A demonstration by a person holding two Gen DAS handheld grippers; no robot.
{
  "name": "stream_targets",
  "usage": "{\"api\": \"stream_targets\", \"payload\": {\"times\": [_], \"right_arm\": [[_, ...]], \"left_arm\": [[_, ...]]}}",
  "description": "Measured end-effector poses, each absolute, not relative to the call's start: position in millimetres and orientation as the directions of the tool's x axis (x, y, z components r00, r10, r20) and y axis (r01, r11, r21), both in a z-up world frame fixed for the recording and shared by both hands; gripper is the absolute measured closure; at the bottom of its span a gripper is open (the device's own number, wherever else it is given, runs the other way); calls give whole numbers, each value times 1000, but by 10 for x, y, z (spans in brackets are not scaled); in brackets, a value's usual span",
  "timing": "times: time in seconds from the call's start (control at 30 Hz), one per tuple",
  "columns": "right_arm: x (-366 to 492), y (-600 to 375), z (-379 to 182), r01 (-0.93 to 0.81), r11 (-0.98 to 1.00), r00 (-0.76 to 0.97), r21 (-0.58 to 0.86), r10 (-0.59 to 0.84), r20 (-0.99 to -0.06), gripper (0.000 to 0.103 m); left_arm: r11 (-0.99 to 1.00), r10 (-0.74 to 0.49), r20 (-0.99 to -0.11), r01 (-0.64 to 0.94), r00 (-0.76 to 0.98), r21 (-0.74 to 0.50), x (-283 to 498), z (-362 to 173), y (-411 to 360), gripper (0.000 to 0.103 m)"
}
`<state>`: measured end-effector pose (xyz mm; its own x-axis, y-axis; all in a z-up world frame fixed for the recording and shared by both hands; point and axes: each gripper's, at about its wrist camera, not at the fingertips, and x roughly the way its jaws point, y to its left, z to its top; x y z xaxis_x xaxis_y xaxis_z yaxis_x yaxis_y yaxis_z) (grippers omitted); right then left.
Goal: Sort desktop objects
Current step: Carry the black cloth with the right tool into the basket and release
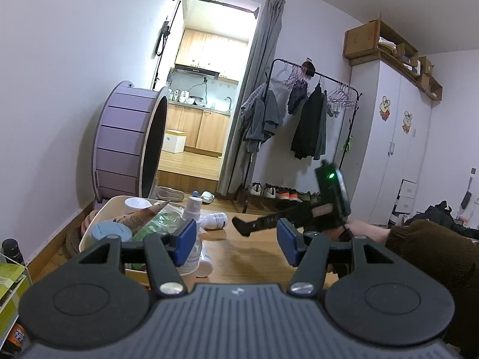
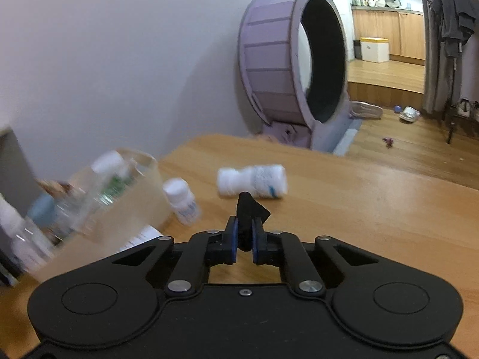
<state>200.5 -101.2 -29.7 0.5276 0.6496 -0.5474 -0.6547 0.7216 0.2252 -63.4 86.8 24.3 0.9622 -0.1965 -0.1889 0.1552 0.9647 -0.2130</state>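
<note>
At the far left of the wooden desk (image 2: 344,197), a cream basket (image 1: 103,212) holds mixed items: a pale blue round container (image 1: 110,230), a brown pointed object (image 1: 143,214), a green-patterned packet (image 1: 158,223) and a white spray bottle (image 1: 191,209). In the right wrist view this basket (image 2: 143,185) is blurred, and its contents cannot be told apart reliably. Just beside the basket wall, a small white bottle (image 2: 181,200) stands tilted on the desk. To its right, near mid-desk, a larger white bottle (image 2: 253,181) lies on its side, cap toward the basket; the left wrist view shows it too (image 1: 214,220). The left gripper (image 1: 236,240) has its blue pads spread apart with nothing between them, positioned above the desk beside the basket. The right gripper (image 2: 245,240) has its blue pads pressed onto a small black object (image 2: 250,209), which projects forward past the fingertips; what the object is cannot be told. From the left wrist view, the right gripper (image 1: 241,227) slants down toward the desk, held by a hand (image 1: 363,229) in a dark brown sleeve (image 1: 431,248). Beyond the desk, a purple wheel (image 2: 287,59) stands against the wall.
</note>
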Motion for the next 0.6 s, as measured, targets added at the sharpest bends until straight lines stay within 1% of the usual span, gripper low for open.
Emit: {"api": "stream_targets", "payload": {"times": [0.3, 0.43, 0.6], "right_arm": [[1725, -712, 131, -751, 593, 449, 289, 781, -434, 93], [1626, -501, 226, -795, 528, 389, 298, 821, -418, 93], [1599, -214, 232, -827, 476, 330, 299, 842, -427, 93]], "left_arm": [[964, -190, -179, 149, 965, -219, -666, 251, 891, 45], [963, -191, -172, 150, 966, -225, -685, 259, 915, 45], [962, -189, -168, 149, 967, -228, -710, 263, 927, 45]]}}
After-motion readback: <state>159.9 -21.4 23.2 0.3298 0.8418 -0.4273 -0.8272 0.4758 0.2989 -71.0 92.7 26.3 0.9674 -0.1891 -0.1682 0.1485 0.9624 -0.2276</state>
